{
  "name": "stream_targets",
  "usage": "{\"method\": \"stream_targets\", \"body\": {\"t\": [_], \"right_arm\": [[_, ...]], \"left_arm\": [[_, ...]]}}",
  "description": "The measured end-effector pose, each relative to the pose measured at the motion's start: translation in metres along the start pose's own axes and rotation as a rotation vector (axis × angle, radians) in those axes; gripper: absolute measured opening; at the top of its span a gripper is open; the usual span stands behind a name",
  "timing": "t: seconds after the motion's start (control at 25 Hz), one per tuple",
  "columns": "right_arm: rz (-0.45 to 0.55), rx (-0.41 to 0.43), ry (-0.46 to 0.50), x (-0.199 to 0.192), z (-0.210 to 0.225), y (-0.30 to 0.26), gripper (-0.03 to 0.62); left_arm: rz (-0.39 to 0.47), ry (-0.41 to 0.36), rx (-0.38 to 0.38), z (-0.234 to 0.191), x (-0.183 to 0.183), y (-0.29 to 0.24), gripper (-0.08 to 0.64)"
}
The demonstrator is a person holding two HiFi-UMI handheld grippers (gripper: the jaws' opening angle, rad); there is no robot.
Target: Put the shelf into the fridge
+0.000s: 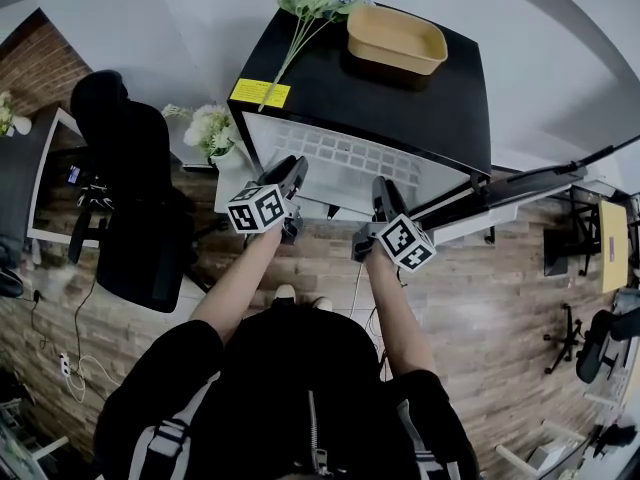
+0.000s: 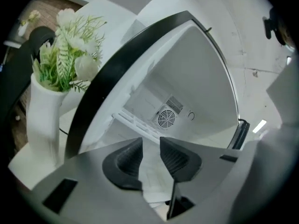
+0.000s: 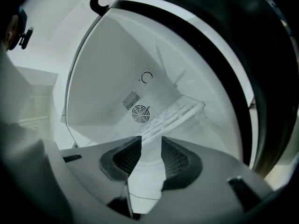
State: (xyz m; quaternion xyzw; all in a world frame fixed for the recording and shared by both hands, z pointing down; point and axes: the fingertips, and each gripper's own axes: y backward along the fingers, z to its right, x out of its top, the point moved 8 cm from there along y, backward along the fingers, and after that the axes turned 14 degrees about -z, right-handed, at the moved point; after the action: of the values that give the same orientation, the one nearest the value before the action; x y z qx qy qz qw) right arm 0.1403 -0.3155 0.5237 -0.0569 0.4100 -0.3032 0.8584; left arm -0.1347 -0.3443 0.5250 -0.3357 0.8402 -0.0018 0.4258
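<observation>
Head view: shelf [image 1: 340, 156] flat inside fridge [image 1: 420, 108], long axis left-right

The fridge [image 1: 380, 103] is black, the slotted shelf [image 1: 345, 156] white, the tub [image 1: 395, 36] tan.

"What showed at the top of the head view?"
"A tan oval plastic basin [image 1: 396, 38], with a spray of pale artificial flowers on green stems [image 1: 310, 3] lying just beside it."
"And lower down?"
"A white vase of white blooms and green leaves [image 1: 212, 130] stood near a black office chair [image 1: 135, 188] on the brown wood-plank floor [image 1: 490, 298]. A red brick wall [image 1: 40, 53] rose at the left."
</observation>
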Motion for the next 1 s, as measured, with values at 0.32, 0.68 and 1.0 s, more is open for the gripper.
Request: {"method": "stream_targets", "body": {"t": [0.32,0.68,1.0], "right_arm": [[-0.01,-0.067,0.313,-0.009,-0.022,0.033,0.073],[-0.055,-0.091,0.513,-0.027,-0.022,0.063,0.009],[-0.012,-0.089,0.592,-0.03,-0.029,0.093,0.009]], "left_arm": [[-0.023,-0.249,0.045,0.013,-0.007,0.041,0.044],[-0.033,-0.511,0.08,0.042,-0.004,0.075,0.04],[-0.05,-0.683,0.084,0.06,-0.012,0.1,0.041]]}}
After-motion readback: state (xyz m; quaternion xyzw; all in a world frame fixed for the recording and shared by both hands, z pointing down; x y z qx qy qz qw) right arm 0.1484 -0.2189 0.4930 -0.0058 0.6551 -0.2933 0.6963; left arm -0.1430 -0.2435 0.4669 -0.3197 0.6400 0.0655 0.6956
